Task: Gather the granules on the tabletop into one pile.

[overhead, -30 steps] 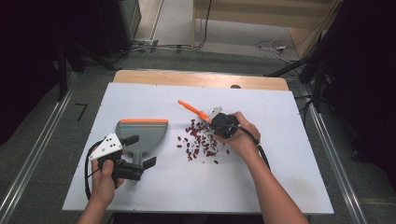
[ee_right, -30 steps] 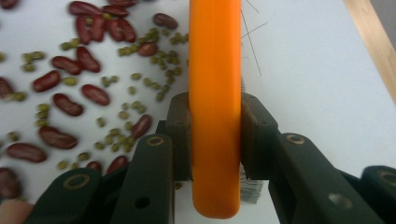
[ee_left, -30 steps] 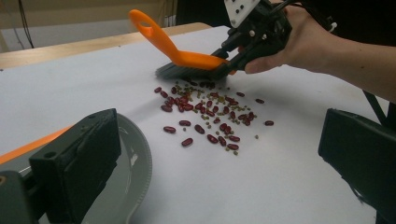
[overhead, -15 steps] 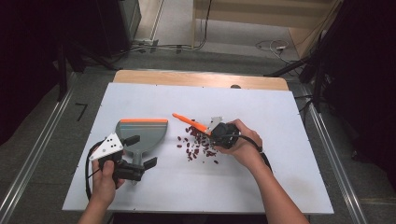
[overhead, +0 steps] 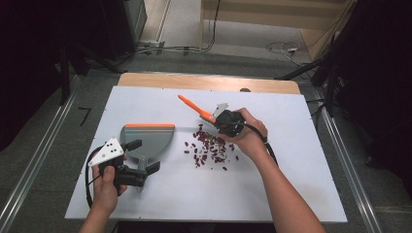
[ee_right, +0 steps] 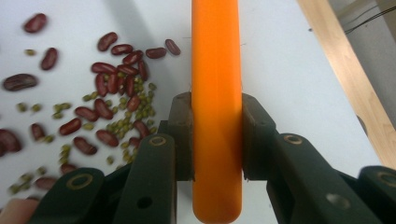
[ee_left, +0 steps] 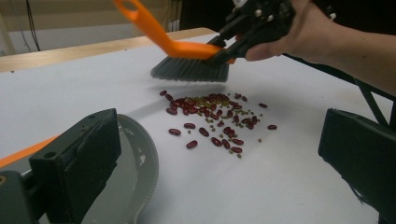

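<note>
Right gripper (ee_right: 217, 140) clamps the brush (ee_left: 189, 67) above the beans (overhead: 210, 148); sweeping toward the dustpan (overhead: 145, 141), which the left gripper (overhead: 138, 158) grips, follows.

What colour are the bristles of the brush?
Dark grey, under an orange handle. The brush bristles show best in the left gripper view.

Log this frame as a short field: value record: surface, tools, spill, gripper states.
surface: white table top
left gripper: at the grey dustpan handle, jaws apart in its own view; grasp unclear
right gripper: jaws shut on the orange brush handle
brush bristles: lifted just above the table, behind the spill
spill: red beans mixed with small green ones, loose pile between dustpan and brush
beans in dustpan: none visible
</note>
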Demonstrator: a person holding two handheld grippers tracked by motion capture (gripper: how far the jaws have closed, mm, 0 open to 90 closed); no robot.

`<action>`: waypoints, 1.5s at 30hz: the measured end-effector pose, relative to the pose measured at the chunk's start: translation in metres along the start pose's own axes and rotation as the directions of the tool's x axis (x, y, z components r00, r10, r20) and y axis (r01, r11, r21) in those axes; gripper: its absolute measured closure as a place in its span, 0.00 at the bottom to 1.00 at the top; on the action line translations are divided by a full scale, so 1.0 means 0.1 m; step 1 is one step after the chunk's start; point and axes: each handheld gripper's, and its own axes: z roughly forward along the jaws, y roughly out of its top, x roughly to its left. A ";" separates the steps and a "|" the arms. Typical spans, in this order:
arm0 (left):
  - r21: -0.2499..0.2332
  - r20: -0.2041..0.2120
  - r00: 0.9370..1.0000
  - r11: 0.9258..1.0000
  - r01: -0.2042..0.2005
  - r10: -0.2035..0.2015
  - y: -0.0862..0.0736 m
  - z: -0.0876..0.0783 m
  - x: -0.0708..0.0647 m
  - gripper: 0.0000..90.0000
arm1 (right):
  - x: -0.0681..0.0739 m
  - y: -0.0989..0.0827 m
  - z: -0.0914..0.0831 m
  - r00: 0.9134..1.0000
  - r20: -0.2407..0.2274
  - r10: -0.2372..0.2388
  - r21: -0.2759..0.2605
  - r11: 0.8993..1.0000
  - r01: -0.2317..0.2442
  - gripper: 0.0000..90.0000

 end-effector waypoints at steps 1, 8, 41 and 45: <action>0.000 0.001 1.000 1.000 -0.001 0.001 0.00 0.00 0.00 0.00 | 0.01 0.02 0.07 1.000 -0.013 -0.021 0.008 1.000 0.021 0.77; -0.001 0.002 1.000 1.000 0.000 0.000 -0.01 -0.01 0.00 0.00 | 0.14 0.03 0.07 0.997 -0.050 -0.059 0.018 0.998 0.060 0.77; -0.006 -0.005 1.000 1.000 0.004 -0.004 -0.01 -0.03 0.01 0.00 | 0.67 0.03 -0.52 0.860 -0.409 0.306 -0.073 0.928 -0.365 0.77; -0.004 -0.003 1.000 1.000 0.004 -0.004 -0.01 -0.02 0.01 0.00 | 0.76 0.02 -0.44 0.809 -0.471 0.353 -0.027 0.910 -0.413 0.77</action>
